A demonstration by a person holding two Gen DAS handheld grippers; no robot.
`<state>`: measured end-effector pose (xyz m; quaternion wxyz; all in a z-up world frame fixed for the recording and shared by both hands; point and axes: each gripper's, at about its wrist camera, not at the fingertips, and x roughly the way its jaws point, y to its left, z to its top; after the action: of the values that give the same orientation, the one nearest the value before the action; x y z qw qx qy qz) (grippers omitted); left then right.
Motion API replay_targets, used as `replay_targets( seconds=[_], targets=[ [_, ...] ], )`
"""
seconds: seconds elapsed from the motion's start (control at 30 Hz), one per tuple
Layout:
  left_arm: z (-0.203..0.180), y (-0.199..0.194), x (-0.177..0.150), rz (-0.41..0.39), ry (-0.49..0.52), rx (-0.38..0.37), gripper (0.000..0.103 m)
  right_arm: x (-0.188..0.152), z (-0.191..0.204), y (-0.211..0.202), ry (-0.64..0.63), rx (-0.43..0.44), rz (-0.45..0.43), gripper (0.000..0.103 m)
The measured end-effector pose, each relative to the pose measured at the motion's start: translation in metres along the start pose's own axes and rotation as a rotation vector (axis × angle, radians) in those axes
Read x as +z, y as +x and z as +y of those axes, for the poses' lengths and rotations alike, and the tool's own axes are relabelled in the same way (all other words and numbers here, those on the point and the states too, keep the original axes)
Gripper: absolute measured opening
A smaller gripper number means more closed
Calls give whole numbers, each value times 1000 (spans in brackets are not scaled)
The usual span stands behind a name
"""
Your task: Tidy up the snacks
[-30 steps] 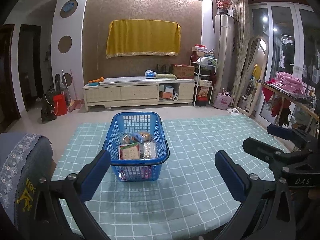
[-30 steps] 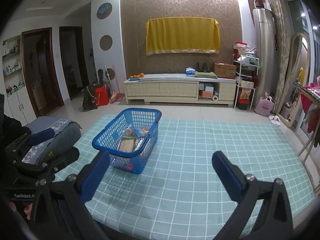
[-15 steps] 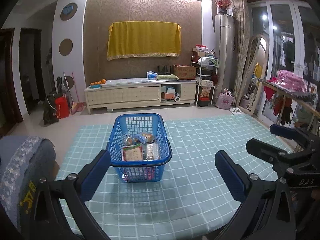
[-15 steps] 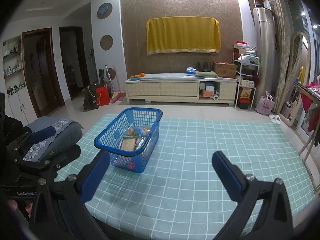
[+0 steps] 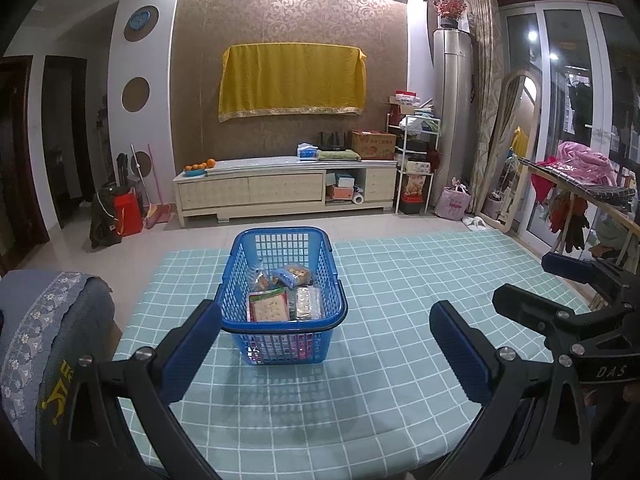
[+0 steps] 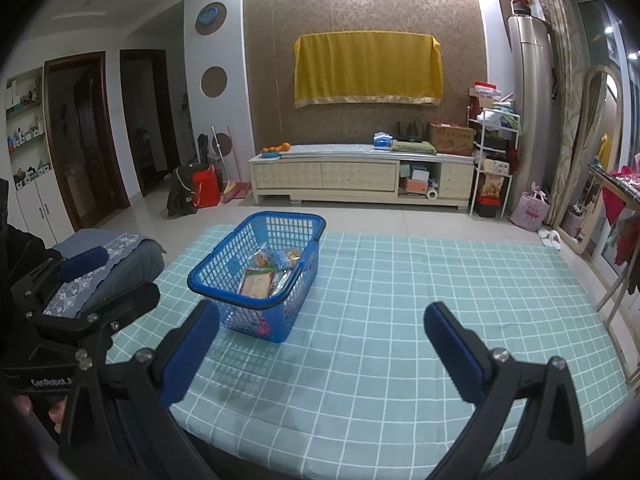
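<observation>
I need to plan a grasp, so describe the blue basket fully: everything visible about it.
The blue basket is rectangular, looks like plastic, with lattice walls and a solid thicker rim. It stands upright on the checked teal tablecloth, towards its left half. Its handle seems folded down along the rim. Inside lie several snack packets, flat or leaning, all below the rim. Neither the left gripper nor the right gripper touches it; both are open and short of it.

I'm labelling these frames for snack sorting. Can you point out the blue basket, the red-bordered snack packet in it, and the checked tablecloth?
blue basket [image 5: 280, 326]: left wrist view, near rim.
red-bordered snack packet [image 5: 269, 306]: left wrist view, middle of its face.
checked tablecloth [image 6: 440, 280]: right wrist view, bare patch right of the basket.
</observation>
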<state>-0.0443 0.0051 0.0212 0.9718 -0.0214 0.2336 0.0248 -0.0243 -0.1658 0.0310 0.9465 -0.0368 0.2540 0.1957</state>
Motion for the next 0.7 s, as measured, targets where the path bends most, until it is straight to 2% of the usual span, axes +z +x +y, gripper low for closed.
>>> replay_targets(
  seconds=[0.43,0.7],
  targets=[
    [-3,-3,0,-2,-1,23,103,2,-1,-1,-3,-11,-1,103],
    [-1,-3,0,5,-11,11,103,1,0,0,-6,-15,2,103]
  ],
)
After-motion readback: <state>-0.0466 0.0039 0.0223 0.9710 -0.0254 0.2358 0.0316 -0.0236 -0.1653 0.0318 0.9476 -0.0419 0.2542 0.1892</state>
